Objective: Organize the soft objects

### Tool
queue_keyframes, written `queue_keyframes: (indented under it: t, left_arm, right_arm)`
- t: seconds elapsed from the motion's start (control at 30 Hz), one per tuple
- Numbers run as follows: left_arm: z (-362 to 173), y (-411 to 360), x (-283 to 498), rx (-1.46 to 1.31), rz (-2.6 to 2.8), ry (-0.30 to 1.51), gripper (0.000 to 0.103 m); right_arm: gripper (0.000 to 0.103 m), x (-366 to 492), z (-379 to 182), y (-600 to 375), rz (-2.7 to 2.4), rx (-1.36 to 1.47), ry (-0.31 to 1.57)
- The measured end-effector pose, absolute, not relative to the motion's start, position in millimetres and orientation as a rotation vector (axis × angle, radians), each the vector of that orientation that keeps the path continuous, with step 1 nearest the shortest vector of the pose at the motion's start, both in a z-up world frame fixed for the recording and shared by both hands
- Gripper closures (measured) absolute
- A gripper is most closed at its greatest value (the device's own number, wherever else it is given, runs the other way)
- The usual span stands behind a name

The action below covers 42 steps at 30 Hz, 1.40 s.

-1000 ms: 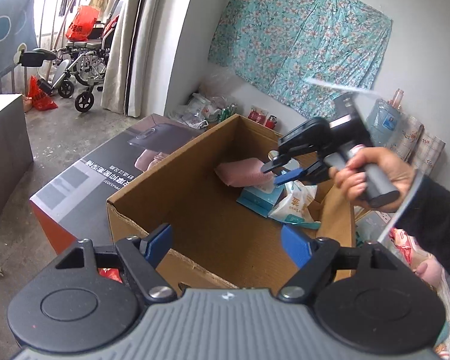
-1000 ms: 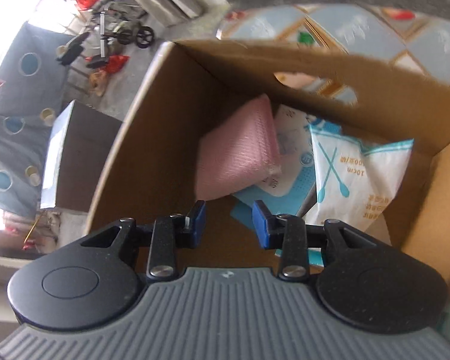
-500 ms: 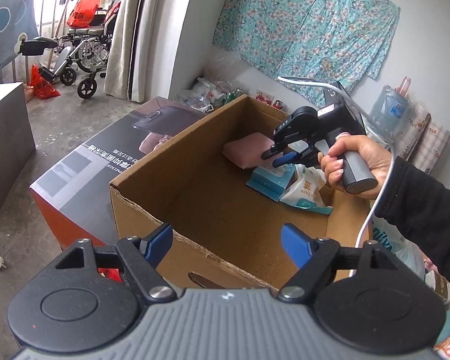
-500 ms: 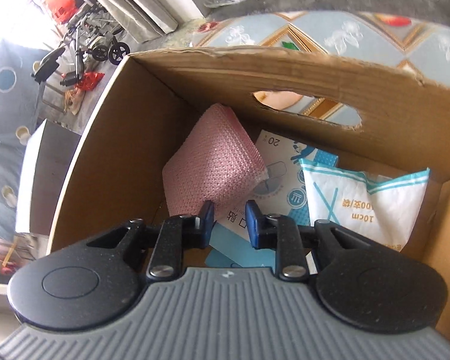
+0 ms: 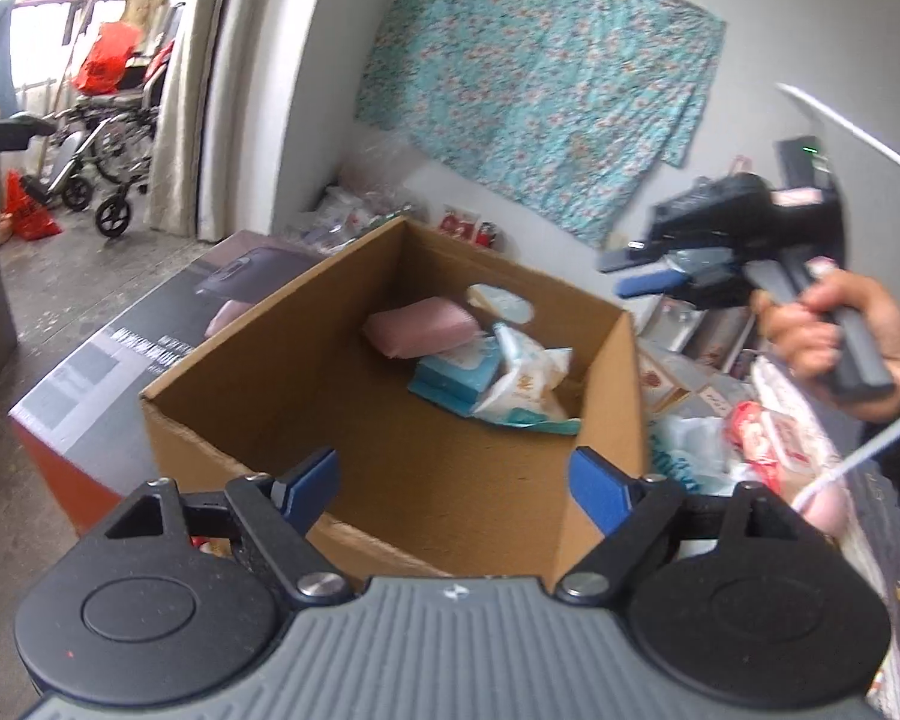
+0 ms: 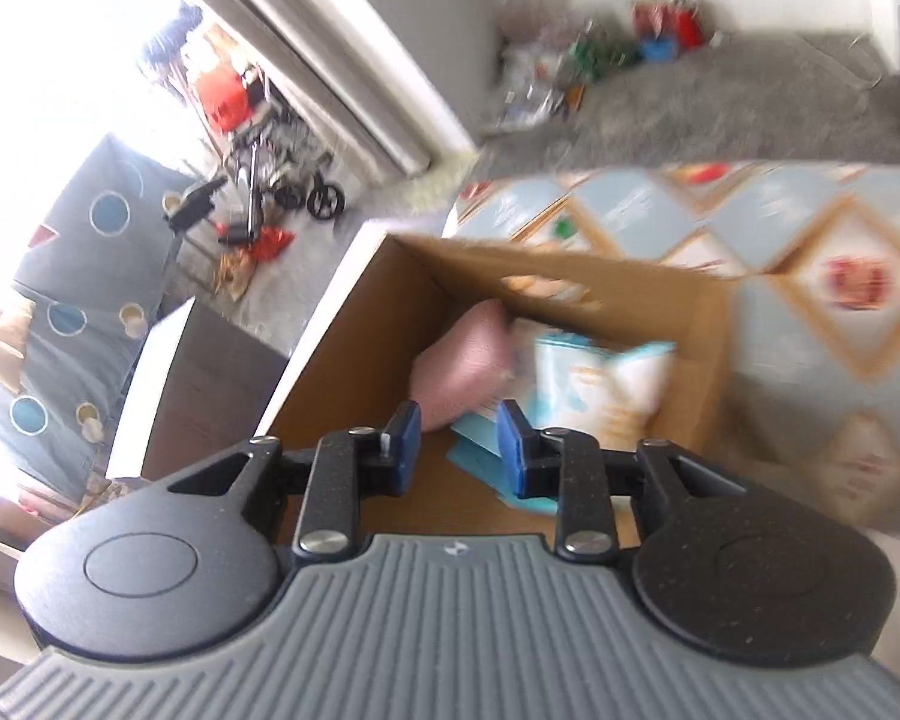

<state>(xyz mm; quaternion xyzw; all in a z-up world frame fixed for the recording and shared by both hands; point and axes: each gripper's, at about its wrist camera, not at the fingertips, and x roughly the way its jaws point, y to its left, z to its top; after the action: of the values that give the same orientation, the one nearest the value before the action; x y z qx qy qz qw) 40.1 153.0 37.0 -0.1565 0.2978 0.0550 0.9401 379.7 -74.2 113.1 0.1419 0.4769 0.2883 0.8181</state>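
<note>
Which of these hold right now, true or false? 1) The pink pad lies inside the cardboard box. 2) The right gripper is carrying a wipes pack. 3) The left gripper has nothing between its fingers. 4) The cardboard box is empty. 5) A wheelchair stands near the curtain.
1) True: the pink pad lies in the cardboard box.
2) False: the right gripper holds nothing, its jaws are opening, and the white wipes pack lies in the box.
3) True: the left gripper is wide, still opening, with only air between.
4) False: it holds the pad, a blue packet and the wipes pack.
5) True: the wheelchair stands by the curtain.
</note>
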Motion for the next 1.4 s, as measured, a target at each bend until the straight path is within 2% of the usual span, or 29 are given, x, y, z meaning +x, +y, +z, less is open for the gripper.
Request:
queue_keyframes:
  t: [0.03, 0.1, 0.23, 0.33, 0.5, 0.73, 0.93, 1.3, 1.4]
  left_arm:
    - [38.5, 148.2, 40.1, -0.314, 0.089, 0.599, 0.014]
    - [41.7, 136.8, 41.1, -0.302, 0.036, 0.585, 0.012]
    - [44.2, 104.1, 46.6, -0.276, -0.068, 0.572, 0.005]
    - [42.6, 76.9, 54.5, -0.265, -0.154, 0.585, 0.0]
    - [32.4, 29.1, 69.8, -0.305, -0.308, 0.651, 0.0]
    - [9.1, -31.1, 83.1, -0.346, -0.446, 0.743, 0.0]
    - [-0.9, -93.3, 73.8, -0.123, -0.524, 0.717, 0.0]
    - [-22.9, -164.1, 72.3, 0.138, -0.607, 0.698, 0.005]
    - [-28.4, -169.2, 75.7, 0.148, -0.625, 0.721, 0.012]
  right_arm:
    - [0.069, 363.1, 125.1, -99.9, 0.589, 0.293, 0.988]
    - [0.06, 331.0, 143.2, -150.2, 0.53, 0.283, 0.937]
    - [0.056, 259.7, 155.0, -244.0, 0.394, 0.311, 0.883]
    - [0.055, 217.4, 143.8, -295.3, 0.307, 0.349, 0.882]
    - [0.055, 161.1, 102.6, -359.2, 0.204, 0.473, 0.901]
    - [0.055, 102.4, 39.1, -391.2, 0.145, 0.687, 0.887]
    - [0.055, 79.5, -6.4, -400.1, 0.132, 0.872, 0.903]
    - [0.055, 79.9, -37.2, -412.8, 0.129, 1.065, 0.868]
    - [0.055, 84.5, -36.2, -412.1, 0.137, 1.069, 0.854]
